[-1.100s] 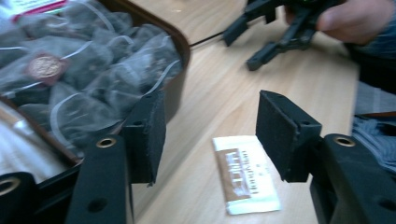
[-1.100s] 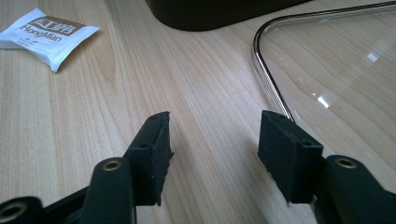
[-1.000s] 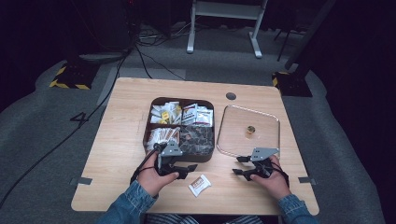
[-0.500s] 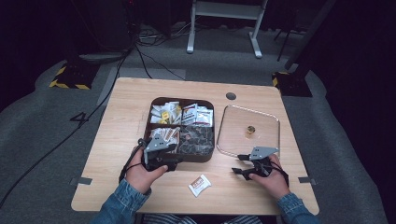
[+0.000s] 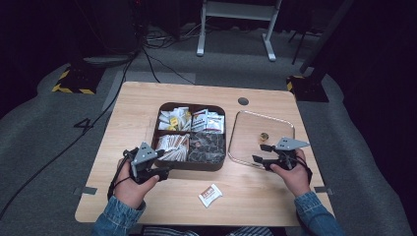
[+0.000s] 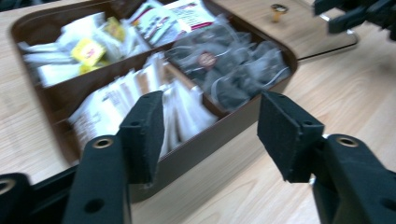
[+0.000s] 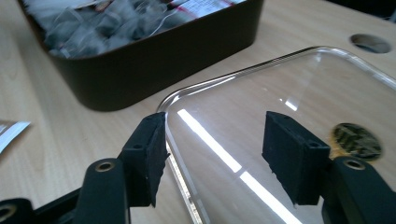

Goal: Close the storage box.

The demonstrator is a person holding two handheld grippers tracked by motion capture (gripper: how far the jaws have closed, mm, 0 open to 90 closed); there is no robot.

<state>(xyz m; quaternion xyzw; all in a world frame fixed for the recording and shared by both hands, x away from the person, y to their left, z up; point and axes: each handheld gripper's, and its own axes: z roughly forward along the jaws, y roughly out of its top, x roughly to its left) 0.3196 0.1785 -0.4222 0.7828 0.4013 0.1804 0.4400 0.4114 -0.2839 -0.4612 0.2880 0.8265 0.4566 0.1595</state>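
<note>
Grippers both empty with jaws apart: left gripper [image 5: 158, 163] at the box's [image 5: 216, 164] front-left corner, right gripper [image 5: 261, 153] over the clear lid's [image 5: 246, 162] front edge.

At centre frame a brown divided box [image 5: 191, 169] of packets sits on the table [image 5: 137, 103], a clear lid [image 5: 241, 142] just right of it. The left gripper [image 5: 160, 164] hovers at the box's lower-left corner, possibly touching; the right gripper [image 5: 259, 153] is at the lid's lower edge. A lone sachet [image 5: 210, 195] lies below.
</note>
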